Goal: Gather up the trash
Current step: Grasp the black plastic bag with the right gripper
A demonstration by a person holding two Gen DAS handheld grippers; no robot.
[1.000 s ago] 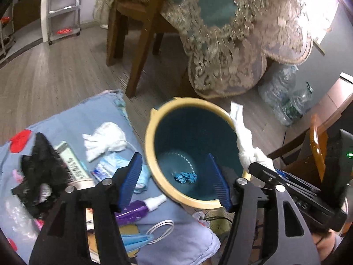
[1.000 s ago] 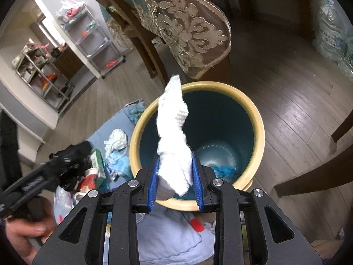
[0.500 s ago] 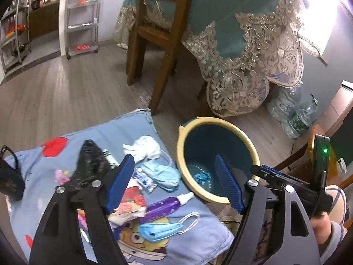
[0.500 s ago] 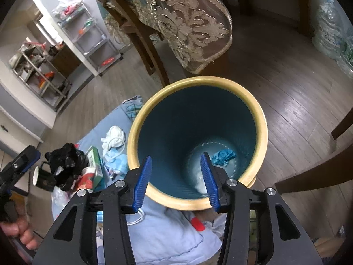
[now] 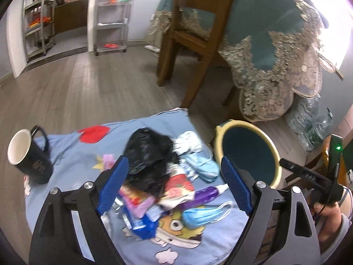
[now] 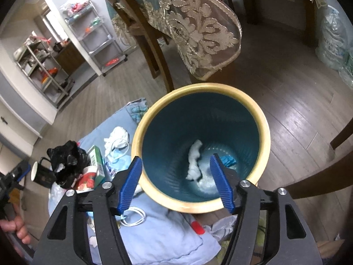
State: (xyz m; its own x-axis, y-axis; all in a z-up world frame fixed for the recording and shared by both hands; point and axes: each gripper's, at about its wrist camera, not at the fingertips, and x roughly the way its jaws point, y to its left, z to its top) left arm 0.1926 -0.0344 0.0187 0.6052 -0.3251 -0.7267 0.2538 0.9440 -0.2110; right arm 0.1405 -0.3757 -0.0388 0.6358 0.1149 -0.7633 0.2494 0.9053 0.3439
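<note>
A teal bin with a yellow rim (image 6: 262, 130) (image 5: 276, 152) stands on the floor beside a blue cloth (image 5: 72, 154). A white tissue (image 6: 194, 161) and a blue scrap (image 6: 228, 160) lie at its bottom. My right gripper (image 6: 176, 183) is open and empty above the bin's near rim. My left gripper (image 5: 174, 185) is open and empty above a pile of trash on the cloth: a black bag (image 5: 150, 152), blue face masks (image 5: 203, 215), a purple bottle (image 5: 205, 195), wrappers (image 5: 178, 187) and a white tissue (image 5: 187, 143).
A black mug (image 5: 28, 156) stands at the cloth's left end. A wooden chair (image 5: 192, 33) and a table with a lace-edged cloth (image 5: 275, 50) stand behind the bin. Water bottles (image 5: 308, 121) are at the right. Metal shelves (image 5: 110, 15) line the far wall.
My right gripper opened and dropped the white tissue into the bin. My left gripper pulled back and swung left from over the bin to over the trash pile.
</note>
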